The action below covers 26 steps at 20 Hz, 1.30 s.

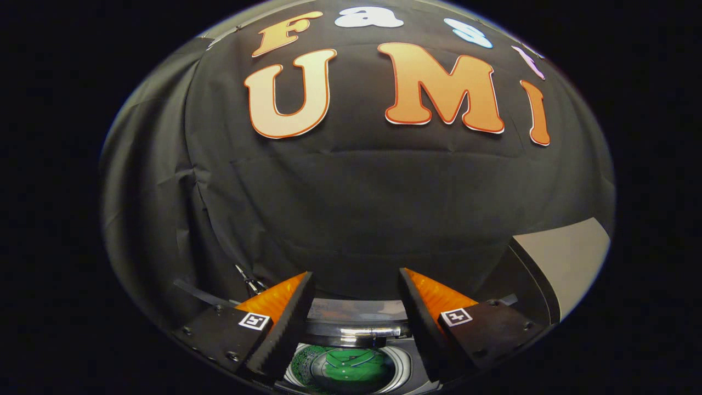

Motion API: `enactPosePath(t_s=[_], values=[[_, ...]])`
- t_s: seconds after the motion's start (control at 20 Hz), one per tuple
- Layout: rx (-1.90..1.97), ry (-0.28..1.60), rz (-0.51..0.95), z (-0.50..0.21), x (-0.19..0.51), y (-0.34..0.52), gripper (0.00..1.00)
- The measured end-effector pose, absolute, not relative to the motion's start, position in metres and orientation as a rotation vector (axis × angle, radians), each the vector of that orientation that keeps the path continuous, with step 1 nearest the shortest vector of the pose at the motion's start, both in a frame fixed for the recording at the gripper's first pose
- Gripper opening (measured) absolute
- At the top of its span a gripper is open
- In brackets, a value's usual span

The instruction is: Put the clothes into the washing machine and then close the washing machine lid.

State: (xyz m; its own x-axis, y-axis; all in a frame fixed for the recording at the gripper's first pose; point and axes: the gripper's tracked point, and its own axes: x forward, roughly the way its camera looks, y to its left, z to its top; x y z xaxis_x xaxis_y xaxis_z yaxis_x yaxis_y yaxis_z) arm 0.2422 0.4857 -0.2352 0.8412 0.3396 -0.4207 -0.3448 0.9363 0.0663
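- Fingers (296, 315) spread wide, gripping nothing; gripper (356, 285) raised above the washing machine (417, 365) and facing the booth's black wall (351, 192).
- Green clothes (351, 366) lying in the drum, below and between the fingers.
- Lid (356, 310) apparently still up, standing at the back rim of the opening, just beyond the clothes.
- Pale panel (570, 258) off beyond the right finger.
- Loading judged done; closing the lid left.
- Next likely: lowering onto the lid's edge to swing it down.
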Motion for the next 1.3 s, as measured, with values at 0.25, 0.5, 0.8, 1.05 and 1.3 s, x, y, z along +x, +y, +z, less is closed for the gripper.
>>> enactPosePath(t_s=[0.25, 0.5, 0.8, 1.05, 1.3], values=[[-0.016, 0.455, 0.36, -0.242, 0.223, 0.48, 0.97], [-0.028, 0.484, 0.37, -0.252, 0.197, 0.475, 0.97], [-0.08, 0.582, 0.392, -0.302, 0.155, 0.466, 0.97], [-0.065, 0.657, 0.397, -0.333, 0.137, 0.468, 0.97], [-0.07, 0.623, 0.38, -0.32, 0.137, 0.467, 0.98]])
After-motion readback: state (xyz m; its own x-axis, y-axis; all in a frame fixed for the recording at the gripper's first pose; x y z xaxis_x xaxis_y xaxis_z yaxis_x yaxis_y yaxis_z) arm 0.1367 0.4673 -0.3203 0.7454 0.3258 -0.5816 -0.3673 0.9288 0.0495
